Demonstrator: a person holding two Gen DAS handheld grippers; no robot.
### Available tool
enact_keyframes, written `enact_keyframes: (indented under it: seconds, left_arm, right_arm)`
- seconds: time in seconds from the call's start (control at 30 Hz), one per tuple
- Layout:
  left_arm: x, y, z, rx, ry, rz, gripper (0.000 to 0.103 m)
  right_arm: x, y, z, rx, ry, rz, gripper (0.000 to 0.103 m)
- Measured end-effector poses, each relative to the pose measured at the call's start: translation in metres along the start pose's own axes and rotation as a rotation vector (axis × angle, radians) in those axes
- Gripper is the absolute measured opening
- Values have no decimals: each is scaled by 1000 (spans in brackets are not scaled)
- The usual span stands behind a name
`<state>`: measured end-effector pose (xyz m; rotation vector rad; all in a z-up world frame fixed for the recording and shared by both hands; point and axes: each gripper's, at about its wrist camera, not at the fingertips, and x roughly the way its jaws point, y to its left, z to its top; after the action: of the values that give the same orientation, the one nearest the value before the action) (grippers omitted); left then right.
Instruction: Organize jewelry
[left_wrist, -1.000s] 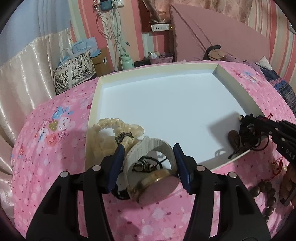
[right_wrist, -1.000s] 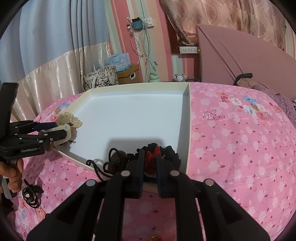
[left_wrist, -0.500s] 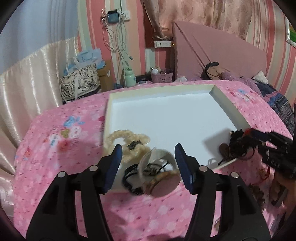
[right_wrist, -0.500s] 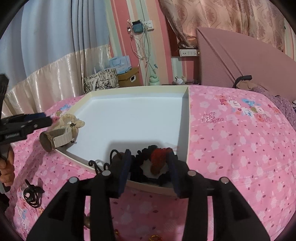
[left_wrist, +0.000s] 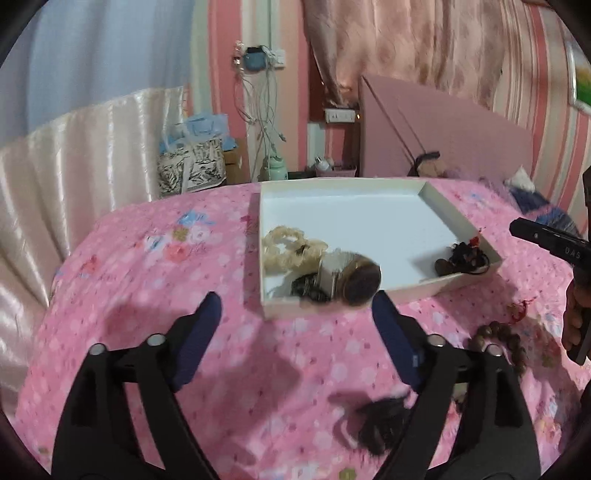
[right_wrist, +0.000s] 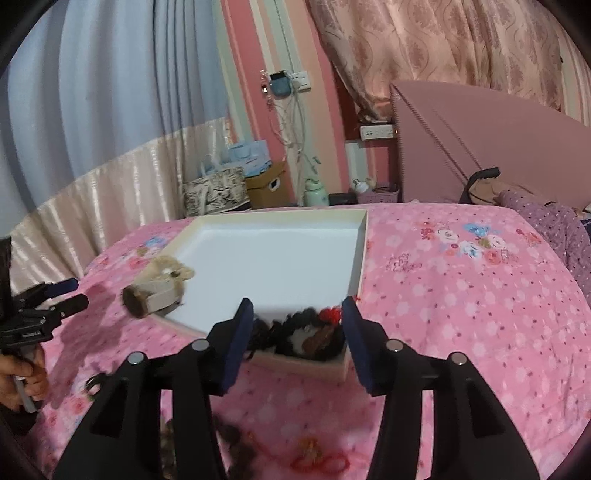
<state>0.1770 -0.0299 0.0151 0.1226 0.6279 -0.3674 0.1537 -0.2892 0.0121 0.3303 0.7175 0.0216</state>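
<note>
Both tongs stand wide open and hold nothing: the left gripper (left_wrist: 295, 325) hangs over the pink bedspread (left_wrist: 155, 295) short of the tray's near edge, and the right gripper (right_wrist: 297, 332) sits just outside the tray's near right corner. A second ago each was clamped on a piece, the left on the watch and the right on the dark bundle; half a second ago the jaws had begun to part, and now both have let go and drawn back from the white tray (left_wrist: 369, 218). The watch (left_wrist: 354, 277) lies in the tray's near left corner, its round face leaning over the front rim, touching the cream bead necklace (left_wrist: 288, 247) behind it and a small dark tangle beside it. The dark bundle with red thread (left_wrist: 465, 254) rests in the near right corner. So two more pieces appear to be delivered, though the watch looks perched on the rim and might tip out if bumped. Work remains on the bedspread in front of the tray: a brown bead bracelet (left_wrist: 506, 339) near the right gripper, a blurred dark piece (left_wrist: 380, 424) below the left gripper, and a red and gold piece (right_wrist: 317, 454) close under the right one. The next step is likely to pick one of these.
</note>
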Motion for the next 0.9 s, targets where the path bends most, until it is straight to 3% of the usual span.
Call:
enact_keyframes:
  seconds: [0.13, 0.23, 0.33, 0.43, 0.53, 0.73, 0.9]
  left_arm:
    - [-26, 11, -31, -20, -20, 16, 88]
    - [-41, 8, -51, -8, -85, 64, 91]
    - [-40, 11, -61, -51, -140, 51, 93]
    - [-34, 19, -64, -133, -123, 4, 94]
    - [-37, 21, -65, -150, -139, 11, 97]
    - [-42, 4, -67, -81, -165, 76, 100]
    - [-48, -4, -68, -29, -191, 105, 100]
  right_arm:
    - [-31, 1, -17, -42, -6, -41, 56]
    - [-45, -5, -42, -30, -4, -63, 57]
    - [-51, -5, -62, 10, 18, -30, 57]
    - [-53, 7, -75, -6, 37, -18, 56]
    - [-52, 16, -87, 0, 22, -8, 56]
    - [-60, 16, -92, 19, -40, -102, 56]
    - [-57, 20, -91, 1, -30, -114, 56]
